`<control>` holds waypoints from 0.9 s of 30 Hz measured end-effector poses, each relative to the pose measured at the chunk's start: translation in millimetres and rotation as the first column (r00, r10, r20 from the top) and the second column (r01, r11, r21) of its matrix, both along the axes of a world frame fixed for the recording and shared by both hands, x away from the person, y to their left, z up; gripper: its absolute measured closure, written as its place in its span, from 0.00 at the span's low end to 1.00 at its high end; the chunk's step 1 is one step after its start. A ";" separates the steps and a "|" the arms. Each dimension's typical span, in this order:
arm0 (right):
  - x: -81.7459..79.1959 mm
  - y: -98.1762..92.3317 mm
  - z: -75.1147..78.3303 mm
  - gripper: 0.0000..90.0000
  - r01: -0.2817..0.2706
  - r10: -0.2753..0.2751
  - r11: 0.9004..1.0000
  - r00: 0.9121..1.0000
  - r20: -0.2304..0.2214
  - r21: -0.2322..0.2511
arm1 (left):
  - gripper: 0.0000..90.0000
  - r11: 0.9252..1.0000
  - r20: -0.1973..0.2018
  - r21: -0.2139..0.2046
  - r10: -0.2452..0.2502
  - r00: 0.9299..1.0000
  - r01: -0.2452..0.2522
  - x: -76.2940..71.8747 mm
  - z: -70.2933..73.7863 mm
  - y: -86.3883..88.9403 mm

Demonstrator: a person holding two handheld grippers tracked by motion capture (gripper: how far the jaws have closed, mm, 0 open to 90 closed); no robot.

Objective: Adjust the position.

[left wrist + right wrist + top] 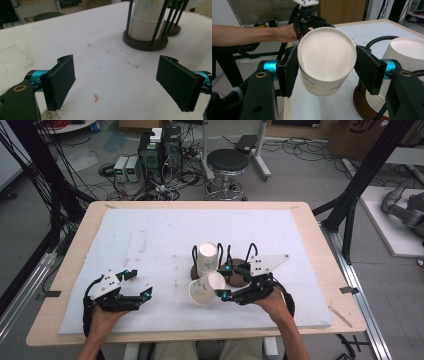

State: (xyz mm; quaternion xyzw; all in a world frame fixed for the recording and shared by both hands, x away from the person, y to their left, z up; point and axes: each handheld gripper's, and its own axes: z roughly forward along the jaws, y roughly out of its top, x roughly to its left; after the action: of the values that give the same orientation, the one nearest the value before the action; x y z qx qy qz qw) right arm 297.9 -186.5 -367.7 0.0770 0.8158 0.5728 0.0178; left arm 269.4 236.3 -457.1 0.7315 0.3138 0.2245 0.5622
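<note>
Near the bench's front edge, right of middle: the right gripper (224, 281) held a single paper cup (206, 289), tipped on its side with its closed base toward the gripper's own camera.
Right fingers: clamped on the paper cup (325, 62), one black pad (290, 70) against each side of its wall.
Cup's place: lifted off the white mat (150, 245), at about 6 o'clock from the cup rack (207, 262).
Cup rack: dark round base with black uprights, a stack of upturned cups (207, 257) inside; a second, empty rack base (239, 270) sat at its 3 o'clock.
Left gripper (136, 282): resting at 9 o'clock from the cup, well apart, fingers (60, 80) spread wide with nothing between them.
Step in hand, as I judged it: one cup separated from the stack and carried clear.
Next move called for: turning the cup upright or mouth down, then setting it gently on the mat or a rack without crushing its thin wall.
</note>
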 end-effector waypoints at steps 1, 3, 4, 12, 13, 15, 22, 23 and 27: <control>0.0 0.3 -0.3 0.43 0.000 0.000 1.000 1.000 0.000 -0.002 | 0.17 1.000 0.028 -0.010 -0.026 0.999 0.026 -1.0 9.1 1.4; -0.5 0.7 -0.5 0.43 -0.006 0.006 1.000 1.000 0.001 -0.004 | 0.17 0.997 0.048 -0.034 -0.062 0.997 0.064 -2.6 18.6 3.3; -0.5 0.7 -0.5 0.43 -0.006 0.006 1.000 1.000 0.001 -0.004 | 0.17 0.997 0.048 -0.034 -0.062 0.997 0.064 -2.6 18.6 3.3; -2.4 0.1 1.5 0.43 -0.013 0.013 1.000 1.000 0.008 -0.003 | 0.17 0.991 0.093 0.004 -0.137 0.986 0.137 -4.7 51.1 6.5; -2.7 0.3 1.6 0.43 -0.015 0.015 1.000 1.000 0.004 -0.002 | 0.17 0.988 0.094 0.004 -0.155 0.984 0.155 -4.6 55.8 6.1; -2.8 0.8 1.7 0.43 -0.021 0.021 1.000 1.000 0.003 0.001 | 0.17 0.970 0.094 -0.012 -0.240 0.966 0.243 -2.5 64.8 4.1; -2.2 2.9 2.0 0.43 -0.043 0.043 0.999 0.999 0.001 0.007 | 0.17 0.891 0.093 -0.049 -0.445 0.890 0.451 9.9 73.3 -16.1; -2.0 3.1 1.9 0.43 -0.046 0.046 0.999 0.999 0.001 0.007 | 0.17 0.879 0.091 -0.057 -0.468 0.879 0.474 11.4 73.4 -20.9; -1.8 4.0 1.5 0.43 -0.052 0.052 0.999 0.999 -0.004 0.006 | 0.17 0.835 0.092 -0.073 -0.539 0.837 0.545 15.5 73.9 -38.3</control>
State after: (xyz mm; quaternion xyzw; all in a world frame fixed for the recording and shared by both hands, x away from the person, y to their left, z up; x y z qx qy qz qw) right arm 296.1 -182.5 -366.2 0.0570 0.8158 0.5755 0.0009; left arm 284.8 198.0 -383.3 0.7543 0.0852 0.0653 0.6477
